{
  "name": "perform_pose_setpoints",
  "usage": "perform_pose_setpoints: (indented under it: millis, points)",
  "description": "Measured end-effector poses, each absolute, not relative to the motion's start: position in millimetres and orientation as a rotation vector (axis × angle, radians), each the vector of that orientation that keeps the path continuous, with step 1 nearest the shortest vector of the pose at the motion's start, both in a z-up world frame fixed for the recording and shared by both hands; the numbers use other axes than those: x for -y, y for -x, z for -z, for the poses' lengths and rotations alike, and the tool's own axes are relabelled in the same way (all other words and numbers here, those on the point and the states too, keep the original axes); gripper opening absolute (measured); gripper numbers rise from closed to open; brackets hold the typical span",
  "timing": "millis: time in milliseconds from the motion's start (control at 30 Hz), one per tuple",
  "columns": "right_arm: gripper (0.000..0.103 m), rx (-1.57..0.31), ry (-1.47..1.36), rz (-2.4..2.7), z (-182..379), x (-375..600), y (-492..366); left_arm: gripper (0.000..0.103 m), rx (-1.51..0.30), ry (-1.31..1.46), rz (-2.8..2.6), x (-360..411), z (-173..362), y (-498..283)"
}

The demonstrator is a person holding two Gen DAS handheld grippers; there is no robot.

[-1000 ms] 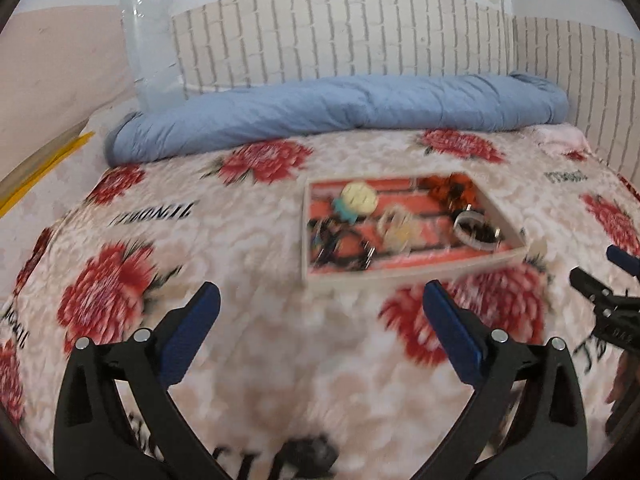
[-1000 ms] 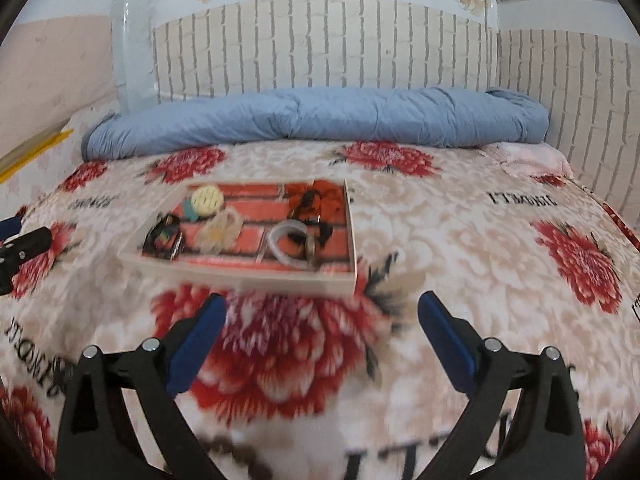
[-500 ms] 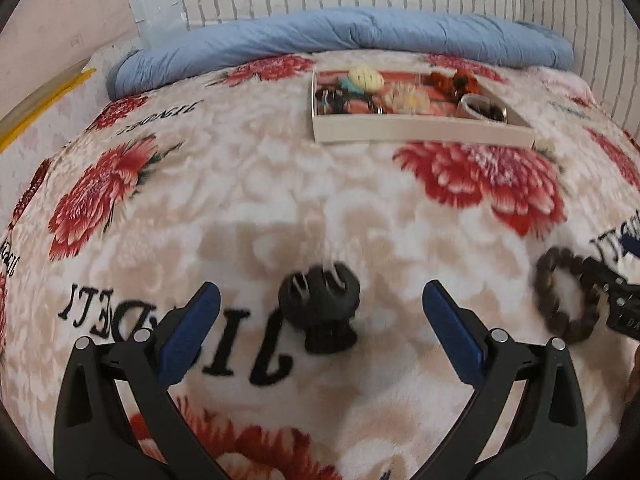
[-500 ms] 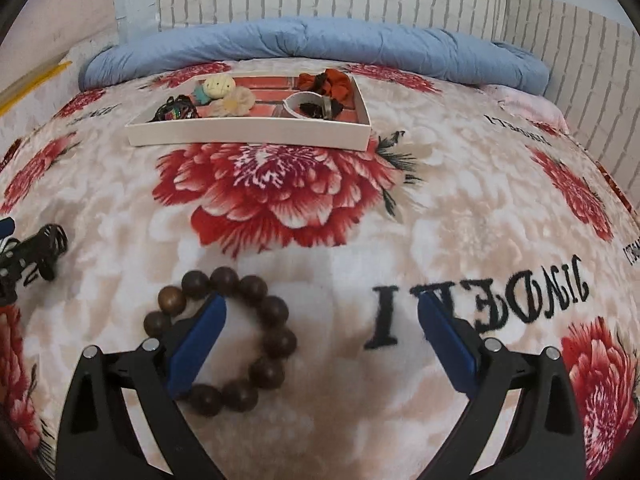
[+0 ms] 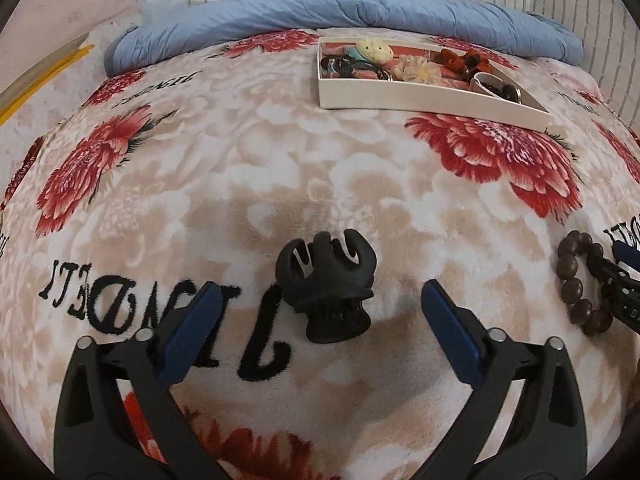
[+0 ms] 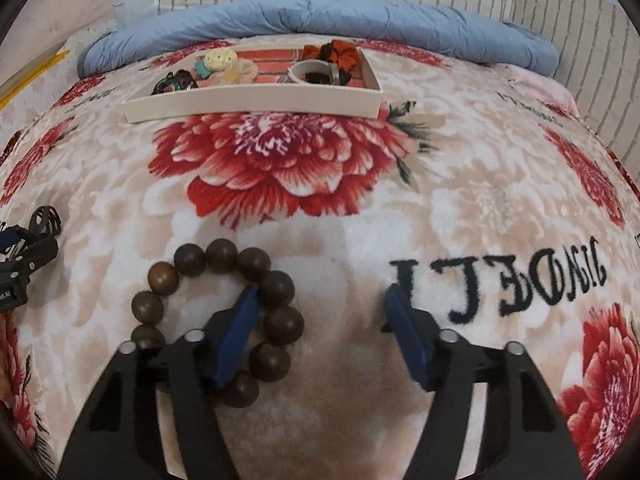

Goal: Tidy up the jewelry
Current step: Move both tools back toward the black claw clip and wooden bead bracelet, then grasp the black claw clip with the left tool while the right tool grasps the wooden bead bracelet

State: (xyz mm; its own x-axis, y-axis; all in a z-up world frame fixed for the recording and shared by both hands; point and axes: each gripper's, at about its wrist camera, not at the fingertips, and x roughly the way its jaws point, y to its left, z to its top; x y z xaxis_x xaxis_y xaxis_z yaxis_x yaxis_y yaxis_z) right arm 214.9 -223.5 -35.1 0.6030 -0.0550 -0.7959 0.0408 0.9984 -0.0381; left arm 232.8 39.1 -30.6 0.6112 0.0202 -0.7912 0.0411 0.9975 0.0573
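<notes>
1. Since half a second ago I have brought both grippers lower and closer to the bed: the hair clip now sits larger and nearer between my left fingers, and my right gripper's inner finger has moved over the bead bracelet.
2. My left gripper has its fingers spread wide apart, one on each side of the black hair clip, neither touching it. The clip rests on the flowered blanket, over the black lettering.
3. My right gripper also has its fingers apart, though narrower. Its left finger lies inside the ring of brown beads; the other finger is over bare blanket beside the ring. I cannot tell whether the finger touches the beads.
4. The bracelet lies flat on the blanket, just right of the hair clip; in the left view it shows at the far right edge.
5. The white tray sits farther up the bed, well apart from both, holding scrunchies, a bangle and other small pieces.
6. A rolled blue quilt lies behind the tray.
</notes>
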Motion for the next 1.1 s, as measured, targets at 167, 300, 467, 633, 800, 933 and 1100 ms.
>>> perform_pose_setpoints:
  millis: [167,300,467,633,800,933,1100]
  points:
    - [0.043,-0.927,0.029,0.029,35,218,-216,0.080,-0.942,-0.053,0.039,-40,37,-238]
    - [0.028,-0.935,0.025,-0.008,36,214,-218,0.074,-0.954,-0.044,0.053,-40,39,-241]
    - [0.020,-0.929,0.006,-0.031,34,215,-218,0.056,-0.952,-0.035,0.060,-41,37,-241]
    - [0.019,-0.896,0.011,-0.042,26,215,-215,0.046,-0.948,-0.028,0.063,-41,35,-240]
    - [0.019,-0.837,0.044,-0.049,9,209,-216,0.046,-0.921,-0.027,0.081,-38,25,-240]
    - [0.019,-0.795,0.034,-0.055,-4,211,-223,0.046,-0.888,-0.038,0.089,-33,11,-244]
    - [0.019,-0.742,0.031,-0.063,-27,213,-237,0.046,-0.835,-0.048,0.095,-25,-11,-260]
